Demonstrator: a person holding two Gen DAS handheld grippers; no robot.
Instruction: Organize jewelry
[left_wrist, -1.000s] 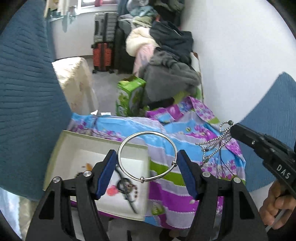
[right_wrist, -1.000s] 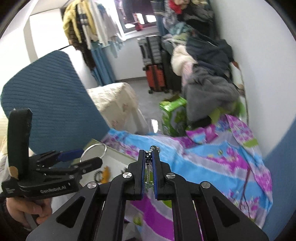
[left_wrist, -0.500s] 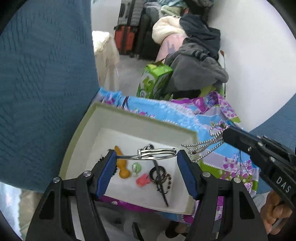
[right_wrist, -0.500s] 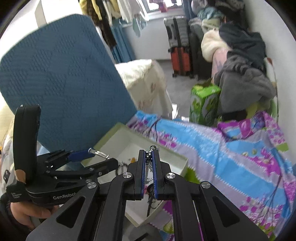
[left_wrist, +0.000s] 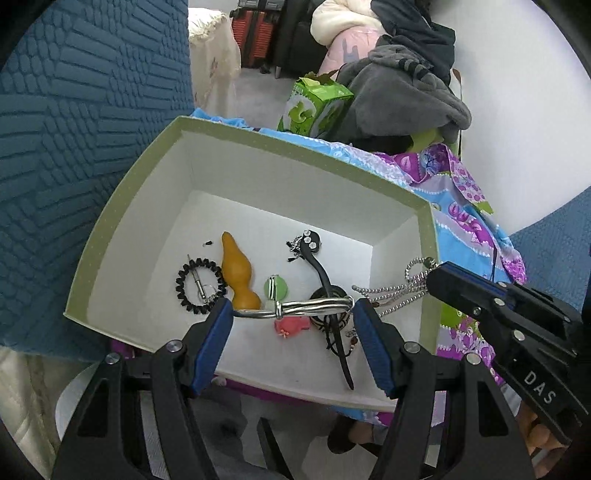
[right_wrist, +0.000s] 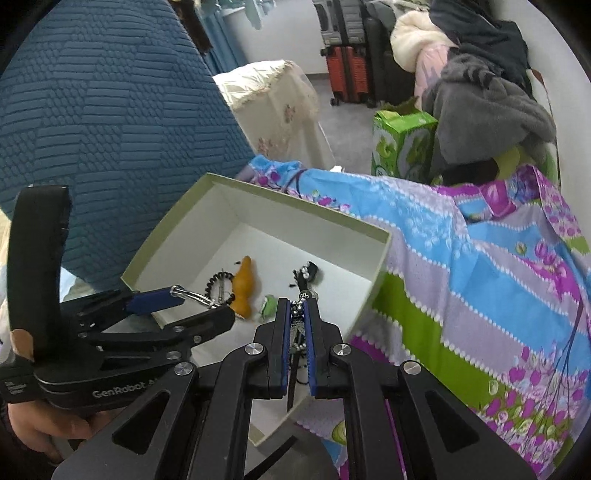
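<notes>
A green-rimmed white box (left_wrist: 295, 146) (right_wrist: 303, 208) lies on a floral cloth. Inside are an orange gourd charm (left_wrist: 238, 273) (right_wrist: 244, 286), a black beaded bracelet (left_wrist: 199, 286), a green bead (left_wrist: 275, 288), a pink charm (left_wrist: 291, 326) and a black cord necklace (left_wrist: 325, 280). My left gripper (left_wrist: 293, 312) (right_wrist: 184, 304) is shut on a silver bangle (left_wrist: 295, 308), held edge-on just above the box floor. My right gripper (right_wrist: 297, 317) (left_wrist: 443, 284) is shut on a silver bead chain (left_wrist: 395, 291) (right_wrist: 297, 314) over the box's right side.
A blue textured cushion (left_wrist: 74, 110) (right_wrist: 110, 110) stands against the box's left side. The floral cloth (right_wrist: 480, 277) spreads to the right. Behind are a green carton (left_wrist: 317, 105) (right_wrist: 400, 144), piled clothes (left_wrist: 402, 85) and suitcases (right_wrist: 347, 70).
Both grippers have moved left and down from above the cloth to over the box. The bangle has tipped from facing me to edge-on, low inside the box. The chain now hangs over the box.
</notes>
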